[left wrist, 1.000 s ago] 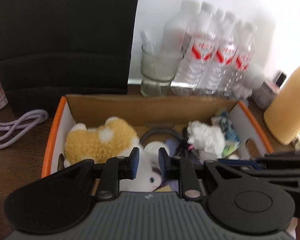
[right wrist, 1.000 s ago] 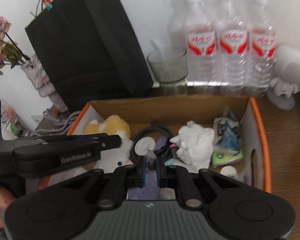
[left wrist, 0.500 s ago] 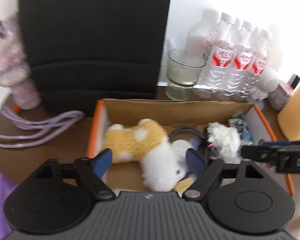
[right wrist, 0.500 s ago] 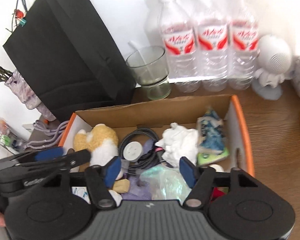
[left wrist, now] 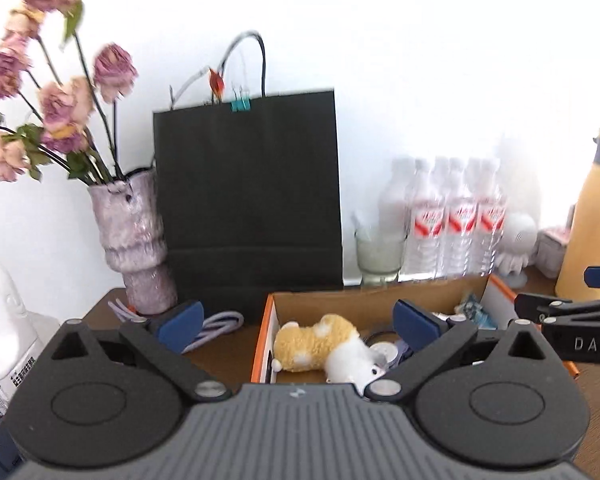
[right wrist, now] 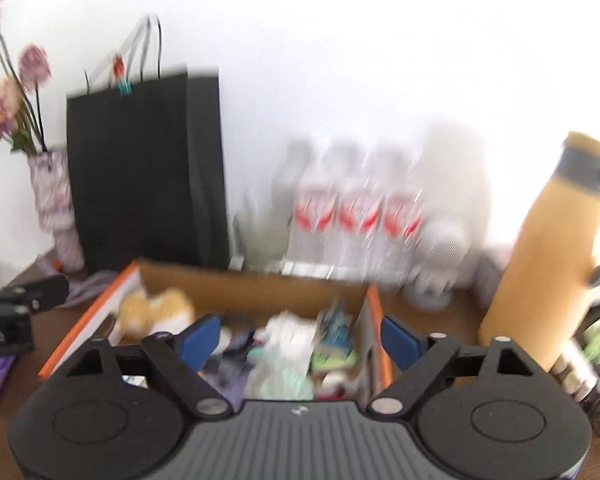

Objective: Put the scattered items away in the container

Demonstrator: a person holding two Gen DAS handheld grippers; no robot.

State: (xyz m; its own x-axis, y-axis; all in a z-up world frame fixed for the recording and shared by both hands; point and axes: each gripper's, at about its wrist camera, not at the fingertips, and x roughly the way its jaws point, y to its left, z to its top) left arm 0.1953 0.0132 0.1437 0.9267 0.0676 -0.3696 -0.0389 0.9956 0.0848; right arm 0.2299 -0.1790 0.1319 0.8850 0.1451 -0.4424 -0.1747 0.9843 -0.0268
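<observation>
Both tongs have just been opening and stand spread, empty: left gripper (left wrist: pixel 298 322), right gripper (right wrist: pixel 300 340), its side lettered "DAS". Beyond, the cardboard box (left wrist: pixel 266 344) holds one plush toy (left wrist: pixel 320 346); behind stand three red-labelled water bottles (left wrist: pixel 462 236).

"DAS" on right gripper (left wrist: pixel 580 336)

Lighting bright; white wall (left wrist: pixel 420 60) overexposed. Fisheye distortion curves frame edges, corners dark. Right wrist view motion-blurred, water bottles (right wrist: pixel 356 216) smeared. Left wrist view sharper.
</observation>
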